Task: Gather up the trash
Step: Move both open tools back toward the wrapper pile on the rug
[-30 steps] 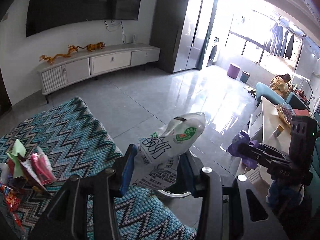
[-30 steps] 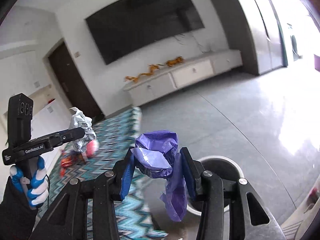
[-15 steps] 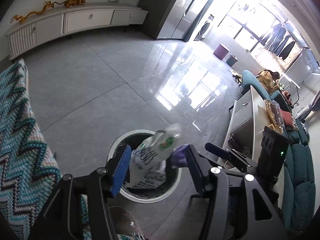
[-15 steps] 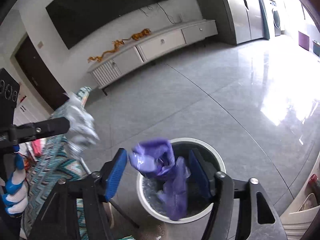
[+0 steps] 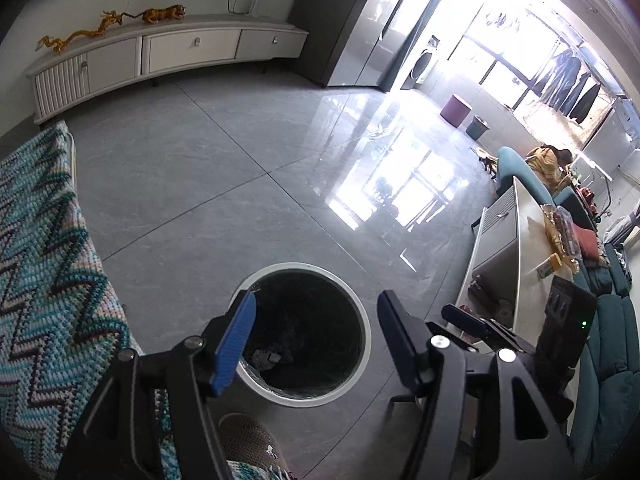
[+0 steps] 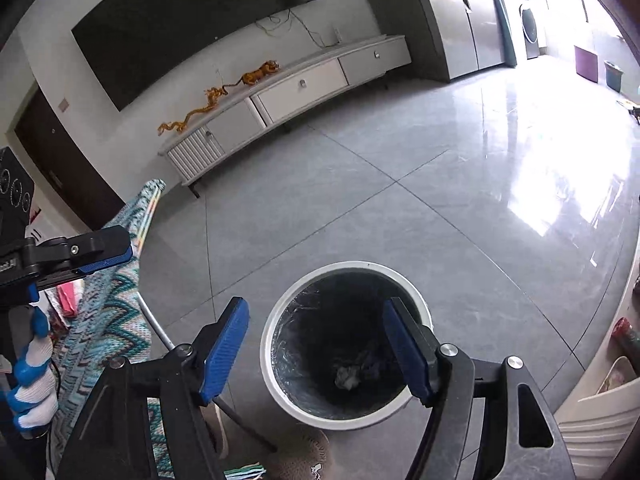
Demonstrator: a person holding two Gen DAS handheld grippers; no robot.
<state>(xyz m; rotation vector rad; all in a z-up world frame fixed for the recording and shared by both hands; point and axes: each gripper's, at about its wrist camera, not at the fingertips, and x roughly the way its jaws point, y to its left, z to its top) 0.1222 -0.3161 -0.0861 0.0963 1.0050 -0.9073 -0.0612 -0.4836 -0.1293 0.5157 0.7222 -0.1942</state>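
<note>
Hanging over the round white-rimmed trash bin with a black liner, the left gripper has its blue-padded jaws opening with nothing between them; a second ago they pinched a white printed plastic wrapper, which has gone from them. The right gripper likewise stands spread and empty above the same bin, having let go of the crumpled purple plastic bag it carried earlier. Crumpled trash now lies at the bottom of the liner, pale and dark pieces together. Only the right wrist view shows the left gripper from the side, held in a white-and-blue gloved hand, along with pink wrappers remaining on the teal zigzag knitted cover. Only the left wrist view shows the white coffee table and teal sofa beyond the right gripper's black body
</note>
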